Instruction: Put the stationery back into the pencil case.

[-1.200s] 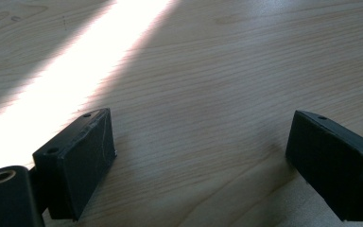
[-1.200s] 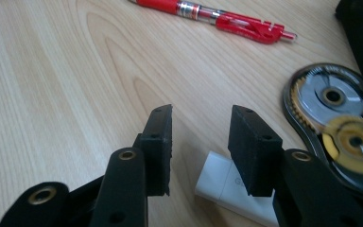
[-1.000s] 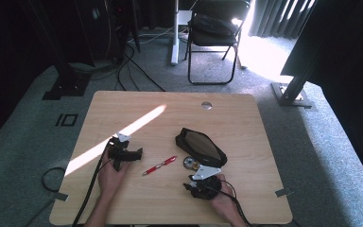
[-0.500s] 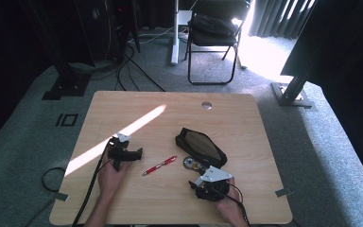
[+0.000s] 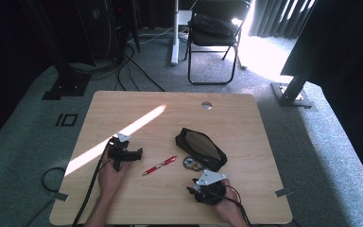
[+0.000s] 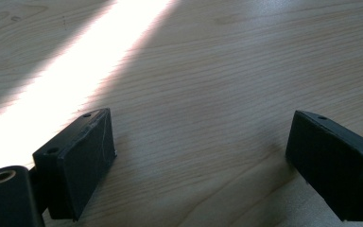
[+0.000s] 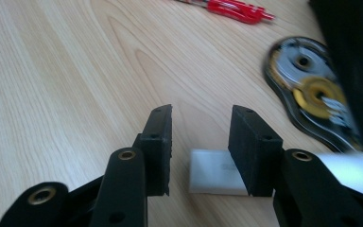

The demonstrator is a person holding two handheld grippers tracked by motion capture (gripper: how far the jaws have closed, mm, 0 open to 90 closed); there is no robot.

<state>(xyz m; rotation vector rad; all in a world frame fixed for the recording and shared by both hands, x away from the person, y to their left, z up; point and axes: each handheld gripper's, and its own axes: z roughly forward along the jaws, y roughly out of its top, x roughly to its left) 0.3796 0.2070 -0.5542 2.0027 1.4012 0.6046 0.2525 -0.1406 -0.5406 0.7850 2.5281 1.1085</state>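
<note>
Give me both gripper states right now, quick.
Left gripper: open wide, nothing between the jaws, over bare table.
Right gripper: jaws have just been closing, partly open, gripping nothing; a white eraser lies beneath them.

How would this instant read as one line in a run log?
left gripper: open, empty | right gripper: jaws just closing, open over white eraser | correction tape, red pen: untouched

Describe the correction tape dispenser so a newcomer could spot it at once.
On the wooden table, find the black pouch right of centre. The correction tape dispenser lies at the pouch's near edge, right of the red pen. It is small, clear and flat, with a yellow reel and a grey reel inside.
</note>
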